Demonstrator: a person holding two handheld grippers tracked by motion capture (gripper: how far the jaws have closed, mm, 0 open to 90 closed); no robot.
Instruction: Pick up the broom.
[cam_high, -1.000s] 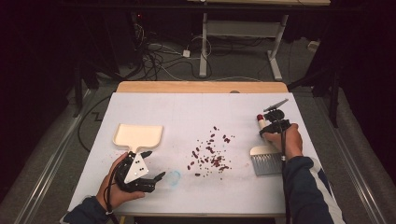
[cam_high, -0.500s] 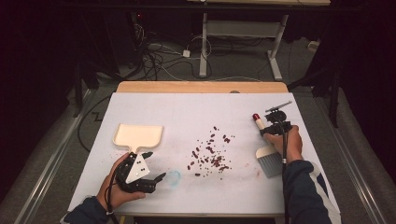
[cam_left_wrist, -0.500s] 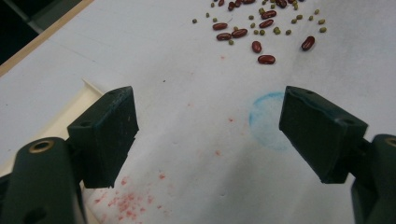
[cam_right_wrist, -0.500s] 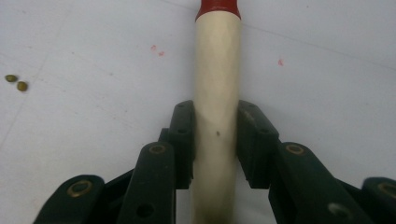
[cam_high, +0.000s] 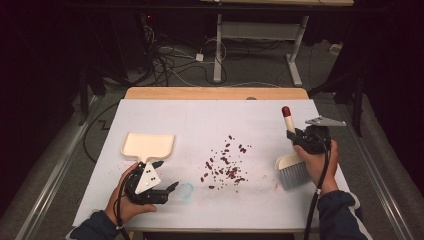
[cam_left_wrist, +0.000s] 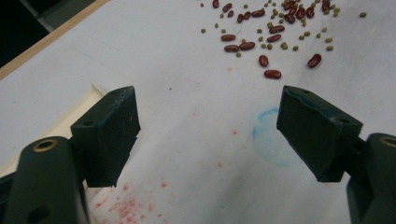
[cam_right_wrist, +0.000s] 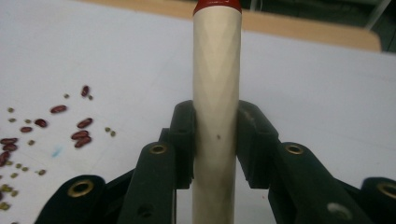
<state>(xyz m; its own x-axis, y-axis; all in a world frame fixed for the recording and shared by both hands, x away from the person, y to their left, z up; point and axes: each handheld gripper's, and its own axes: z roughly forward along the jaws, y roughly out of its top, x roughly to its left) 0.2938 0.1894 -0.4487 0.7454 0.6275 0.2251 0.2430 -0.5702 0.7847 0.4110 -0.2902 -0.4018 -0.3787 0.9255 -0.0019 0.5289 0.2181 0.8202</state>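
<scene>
Brush (cam_high: 291, 165) stands at the right of the table (cam_high: 210, 115), bristles down near the scattered beans (cam_high: 225, 162), its pale handle pinched firmly between the jaws of the right gripper (cam_high: 296, 136). It looks light and stiff in the handle, soft in the bristles; the smooth wood could twist in the pads, so a grip low on the handle seems best. Left gripper (cam_high: 167, 189) rests spread and empty just near of the dustpan (cam_high: 148, 146), whose thin handle offers the natural hold.
</scene>
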